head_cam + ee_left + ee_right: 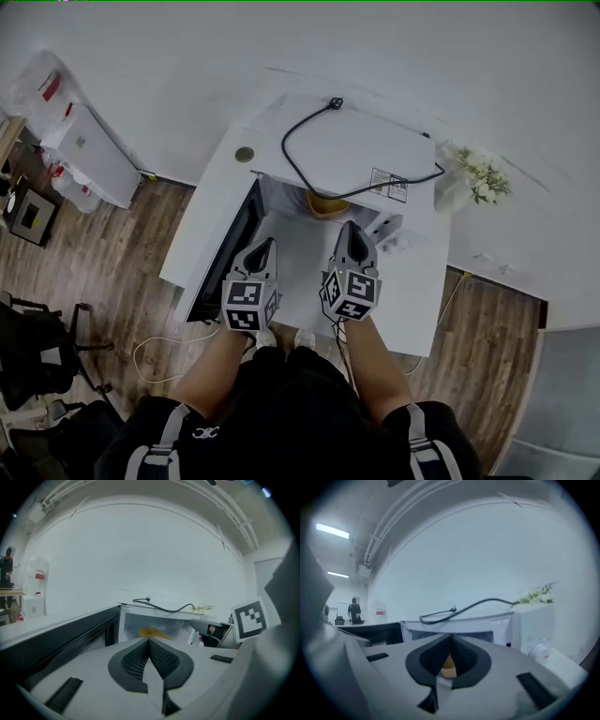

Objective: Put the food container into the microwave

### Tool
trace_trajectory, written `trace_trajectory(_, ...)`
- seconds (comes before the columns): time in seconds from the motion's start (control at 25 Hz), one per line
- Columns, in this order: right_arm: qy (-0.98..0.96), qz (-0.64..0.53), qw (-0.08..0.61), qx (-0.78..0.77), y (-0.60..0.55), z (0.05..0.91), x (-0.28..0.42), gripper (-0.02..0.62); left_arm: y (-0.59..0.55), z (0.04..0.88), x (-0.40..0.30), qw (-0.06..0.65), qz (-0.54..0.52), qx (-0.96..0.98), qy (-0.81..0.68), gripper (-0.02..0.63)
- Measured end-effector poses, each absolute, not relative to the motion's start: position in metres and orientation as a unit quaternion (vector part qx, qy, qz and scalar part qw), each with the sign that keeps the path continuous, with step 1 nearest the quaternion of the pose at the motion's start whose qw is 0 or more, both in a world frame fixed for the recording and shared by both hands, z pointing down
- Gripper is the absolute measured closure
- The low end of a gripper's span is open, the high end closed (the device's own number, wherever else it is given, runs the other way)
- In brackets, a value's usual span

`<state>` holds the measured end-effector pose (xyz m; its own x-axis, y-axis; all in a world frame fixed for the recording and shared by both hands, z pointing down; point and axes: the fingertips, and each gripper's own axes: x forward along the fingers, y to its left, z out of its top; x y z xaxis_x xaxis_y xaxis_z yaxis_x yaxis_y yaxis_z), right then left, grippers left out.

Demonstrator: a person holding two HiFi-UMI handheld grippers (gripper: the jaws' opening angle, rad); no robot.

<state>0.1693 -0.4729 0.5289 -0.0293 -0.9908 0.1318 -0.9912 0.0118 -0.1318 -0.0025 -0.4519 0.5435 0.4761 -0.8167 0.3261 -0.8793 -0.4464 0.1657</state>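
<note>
Item: food container (327, 202), yellow, sitting inside the cavity of the microwave (361, 141), straight ahead of both tongs and apart from them. Door (225, 251): swung open, ahead and to the left of the left tongs (266, 245). Left tongs: tips pressed together, nothing held. Right tongs (350, 228): tips likewise met, nothing gripped; the yellow in the slit beneath them is judged to be the container seen beyond. Step, as judged: placing looks done, with both tongs outside the cavity above the bench (412, 295) and the door not yet shut. Next move, as judged: the left tongs go round the door's outer face and push it to the cavity front, keeping the right tongs out of its sweep. Views: the head view alone shows both tongs side by side; the left gripper view alone shows the door's meshed inner face; the right gripper view alone shows the microwave's right end from the front, with flowers (536, 594) above it.
</note>
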Motion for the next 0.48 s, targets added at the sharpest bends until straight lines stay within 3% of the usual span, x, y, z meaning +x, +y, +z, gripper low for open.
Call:
trace_trajectory(0.2, -0.716, 0.037, -0.019, 0.697, -0.447, 0.468, 0.177, 0.589, -0.456, 0.519, 0.013, 0.141, 0.082, 0.859, -0.485, 0.604)
trace_trajectory(0.48, -0.739, 0.043, -0.054, 0.670, -0.419, 0.439, 0.195, 0.591, -0.455, 0.486, 0.049, 0.108, 0.072, 0.885, -0.446, 0.604)
